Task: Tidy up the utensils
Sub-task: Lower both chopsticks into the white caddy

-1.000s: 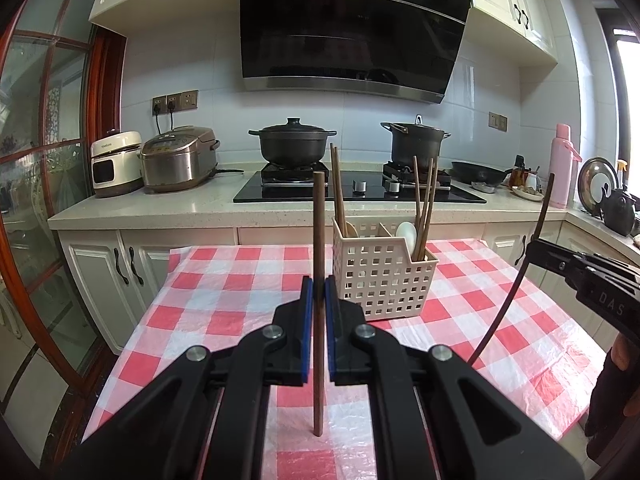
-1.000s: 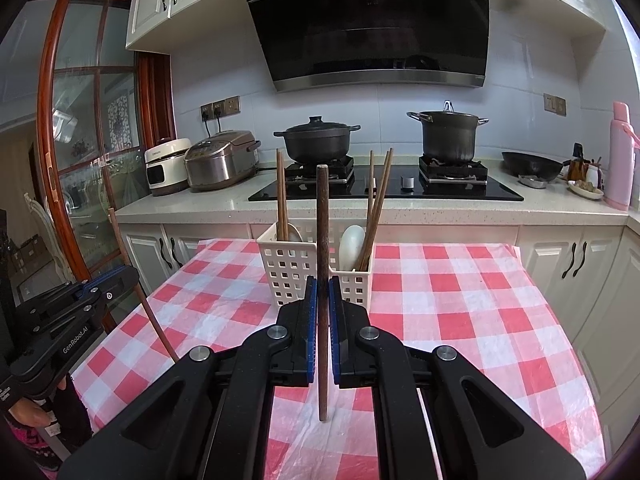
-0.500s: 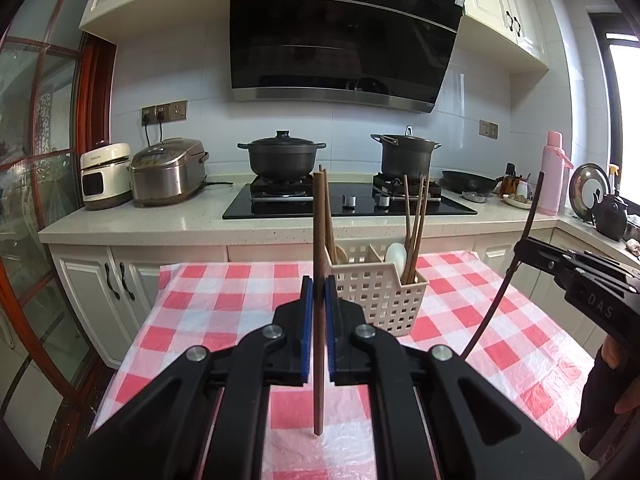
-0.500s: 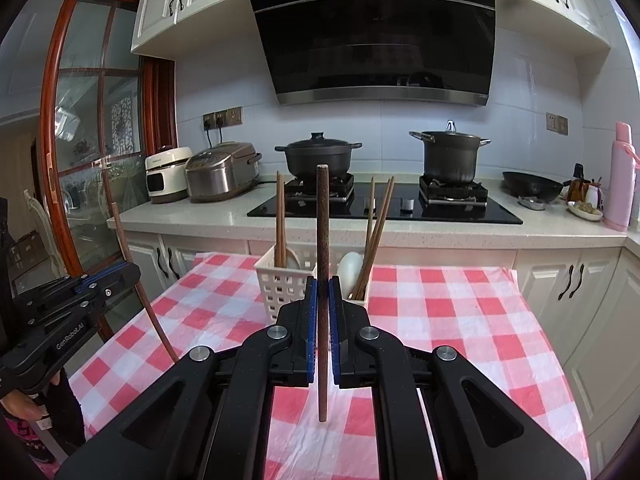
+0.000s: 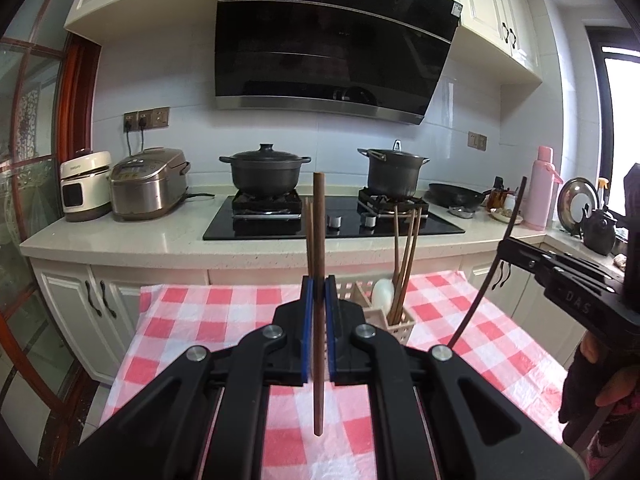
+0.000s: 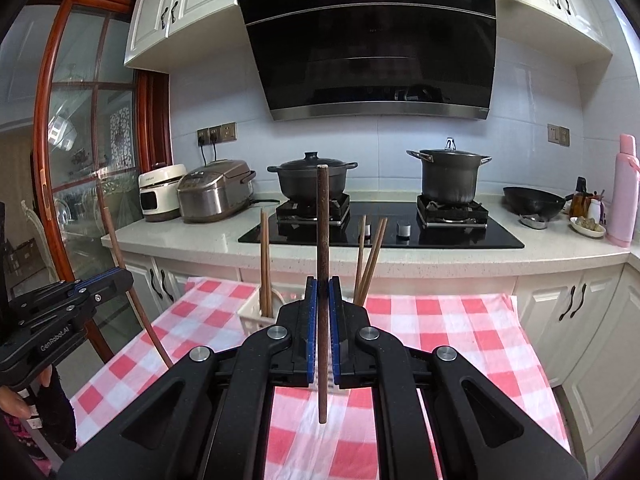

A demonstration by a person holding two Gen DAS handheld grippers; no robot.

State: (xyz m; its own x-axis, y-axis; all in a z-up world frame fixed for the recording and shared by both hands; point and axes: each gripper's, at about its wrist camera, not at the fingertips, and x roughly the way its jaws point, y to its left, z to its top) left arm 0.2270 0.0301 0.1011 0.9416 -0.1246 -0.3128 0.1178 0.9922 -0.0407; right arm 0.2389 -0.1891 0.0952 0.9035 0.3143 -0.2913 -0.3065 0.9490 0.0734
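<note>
Brown wooden chopstick point(image 5: 318, 280), upright, pinched in left gripper point(image 5: 318, 332) before the white utensil basket point(image 5: 396, 322). Right gripper point(image 6: 322, 332) likewise clamps a second chopstick point(image 6: 322, 264) before that basket.

Your left gripper point(image 5: 319, 320): black body, blue pads, gripping a dark brown chopstick point(image 5: 318, 240). Right gripper point(image 6: 322, 320): same black and blue, brown chopstick point(image 6: 322, 240). Tablecloth point(image 5: 200, 320) red-and-white check. Basket point(image 5: 394, 322) cream, white spoon point(image 5: 381, 290) inside. Pots point(image 6: 312, 178) black; flask point(image 6: 626, 192) pink.
</note>
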